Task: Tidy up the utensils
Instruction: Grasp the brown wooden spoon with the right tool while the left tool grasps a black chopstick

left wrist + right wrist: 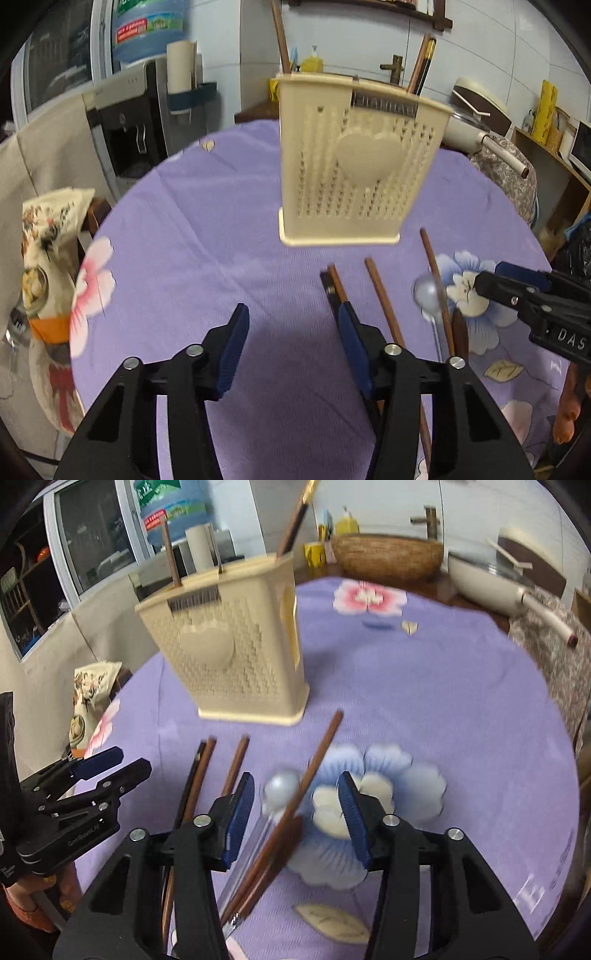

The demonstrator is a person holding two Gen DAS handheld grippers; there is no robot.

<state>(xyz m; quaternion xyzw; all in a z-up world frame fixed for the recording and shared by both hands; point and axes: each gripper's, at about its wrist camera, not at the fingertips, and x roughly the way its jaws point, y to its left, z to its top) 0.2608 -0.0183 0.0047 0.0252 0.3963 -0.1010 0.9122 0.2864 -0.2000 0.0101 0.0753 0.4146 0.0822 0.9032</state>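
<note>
**Both grippers over the loose utensils, nothing gripped yet**

Left gripper: fingers about half open, empty. Its right finger sits just beside the paired dark and brown chopsticks; the gap itself is over bare purple floral cloth on the desk. Needs a shift right so the pair falls between the fingers before closing.

Right gripper: also about half open, empty. The long brown wooden chopstick and the silvery metal spoon lie inside its gap, pads not pressing on either.

Beige perforated plastic utensil holder with a heart emblem stands upright further back on the desk, a few sticks already in it.

Judgement: commit to one item per close. Centre on the chopstick shaft and get low to the cloth. The spoon overlaps that stick, so a sloppy close may catch both or flick one away. A single brown chopstick lies between the two groups.
</note>
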